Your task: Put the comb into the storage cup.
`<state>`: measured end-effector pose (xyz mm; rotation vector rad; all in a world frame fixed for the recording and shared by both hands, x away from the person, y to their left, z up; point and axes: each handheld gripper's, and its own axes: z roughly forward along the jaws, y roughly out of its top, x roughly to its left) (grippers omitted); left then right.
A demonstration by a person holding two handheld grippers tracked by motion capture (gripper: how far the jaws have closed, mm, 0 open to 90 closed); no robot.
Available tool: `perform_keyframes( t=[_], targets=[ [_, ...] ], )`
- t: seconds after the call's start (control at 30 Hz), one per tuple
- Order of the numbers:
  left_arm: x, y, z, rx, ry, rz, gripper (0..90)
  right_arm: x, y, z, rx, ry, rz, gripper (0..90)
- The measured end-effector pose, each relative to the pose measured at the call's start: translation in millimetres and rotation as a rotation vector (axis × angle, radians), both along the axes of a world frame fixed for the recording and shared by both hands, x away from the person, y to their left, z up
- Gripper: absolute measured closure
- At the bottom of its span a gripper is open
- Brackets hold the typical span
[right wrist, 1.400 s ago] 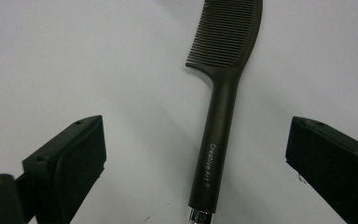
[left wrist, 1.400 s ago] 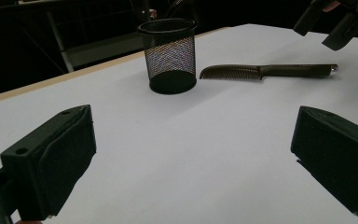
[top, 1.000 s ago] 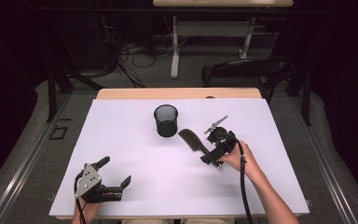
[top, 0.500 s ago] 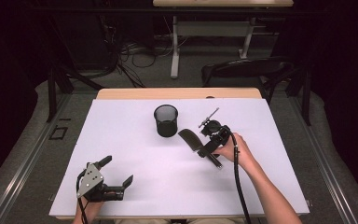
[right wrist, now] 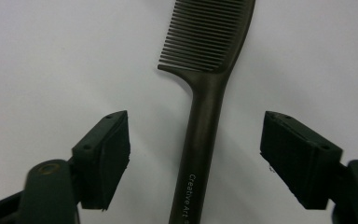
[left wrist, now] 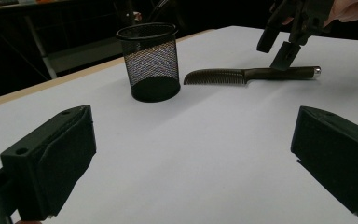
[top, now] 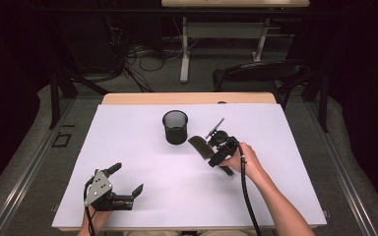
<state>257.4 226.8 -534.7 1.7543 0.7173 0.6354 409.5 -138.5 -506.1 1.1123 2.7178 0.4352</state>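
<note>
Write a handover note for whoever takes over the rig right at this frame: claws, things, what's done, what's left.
Right claw: open, jaws on either side of the comb handle, pointing down at it, not gripping yet.
Left claw: open, idle near the table's front left edge, holding nothing.
Comb: flat on the table, just right of the mesh cup, teeth end toward the cup.
Cup: upright, looks empty.
Done: right claw lined up over the handle.
Left: shut on the handle and lift; likely the comb goes into the cup.
</note>
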Motion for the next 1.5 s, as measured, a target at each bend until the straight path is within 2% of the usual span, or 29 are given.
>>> perform_keyframes(
  t=[0.27,0.57,0.83,0.9,1.17,1.2,1.3,1.37,1.47,1.5],
  targets=[
    [-0.1,-0.4,0.1,-0.002,0.000,-0.002,0.1,2.7,3.4,-8.8,-0.036,0.026,0.006,46.3],
    [0.2,-0.3,-0.2,0.002,0.002,-0.003,0.1,9.3,4.8,-14.1,-0.048,0.058,0.000,58.8],
    [0.4,-0.4,-0.3,0.002,0.003,-0.005,0.1,12.5,5.7,-16.1,-0.077,0.075,-0.015,63.0],
    [0.6,-0.4,-0.3,0.007,0.003,-0.007,0.1,13.1,5.5,-18.2,-0.073,0.066,-0.014,63.9],
    [1.1,-0.2,-0.6,0.007,0.006,-0.005,0.1,15.6,4.9,-20.3,-0.085,0.084,-0.031,67.2],
    [1.2,-0.3,-0.7,0.007,0.009,-0.006,0.1,14.9,4.9,-22.0,-0.064,0.072,-0.041,67.5],
    [1.0,-0.4,-0.6,0.009,0.008,-0.006,0.1,15.1,4.1,-22.3,-0.057,0.070,-0.042,68.3],
    [1.3,-0.3,-0.7,0.009,0.008,-0.005,0.1,15.2,4.2,-19.7,-0.076,0.101,-0.057,68.6],
    [1.3,0.1,-0.8,0.004,0.010,0.001,0.1,15.4,3.0,-19.4,-0.076,0.102,-0.056,69.3],
    [1.3,0.2,-0.8,0.003,0.010,0.001,0.1,15.0,2.3,-21.9,-0.044,0.084,-0.062,70.0]
  ],
)
